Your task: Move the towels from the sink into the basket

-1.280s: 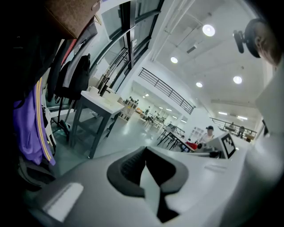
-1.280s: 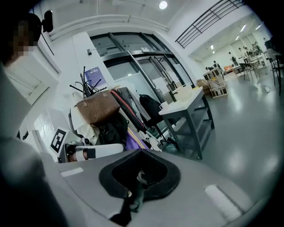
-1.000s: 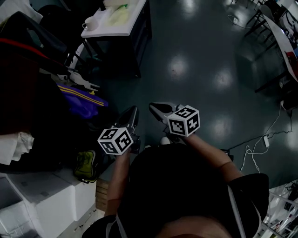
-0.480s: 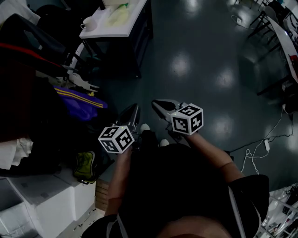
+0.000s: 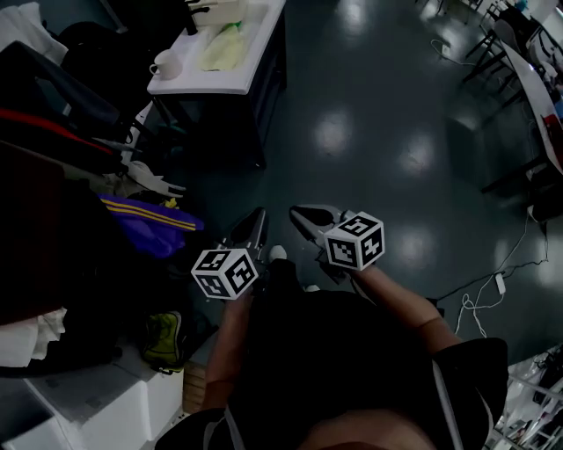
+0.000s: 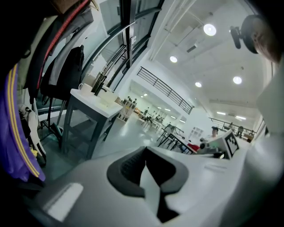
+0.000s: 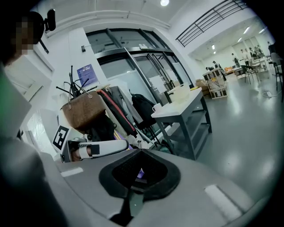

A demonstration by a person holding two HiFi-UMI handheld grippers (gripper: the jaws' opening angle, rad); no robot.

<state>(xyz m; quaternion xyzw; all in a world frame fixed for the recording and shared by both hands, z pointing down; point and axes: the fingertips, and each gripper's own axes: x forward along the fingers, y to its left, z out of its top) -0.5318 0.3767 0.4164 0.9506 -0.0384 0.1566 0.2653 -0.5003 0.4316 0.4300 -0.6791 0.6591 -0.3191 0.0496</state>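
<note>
A white sink table (image 5: pixel 255 53) stands at the top left of the head view. A pale yellow-green towel (image 5: pixel 220 42) lies on it, between a dark faucet (image 5: pixel 195 9) and a white cup (image 5: pixel 165 63). Both grippers hang over the dark floor, well short of the table. My left gripper (image 5: pixel 256 220) is shut and holds nothing. My right gripper (image 5: pixel 301 213), beside it, also looks shut and empty. The table (image 6: pixel 95 104) lies ahead in the left gripper view. In the right gripper view it (image 7: pixel 182 106) stands past a brown woven bag (image 7: pixel 86 111). No basket is plainly in view.
A rack of dark coats and a purple garment with yellow stripes (image 5: pixel 154 224) crowd the left side. White boxes (image 5: pixel 97 404) and a green item (image 5: pixel 163 338) sit at the lower left. Cables (image 5: pixel 493 290) trail on the floor at right, near desks and chairs (image 5: pixel 528 70).
Both grippers have travelled forward together toward the sink table, which now shows more of its top. The jaws have stayed as they were.
</note>
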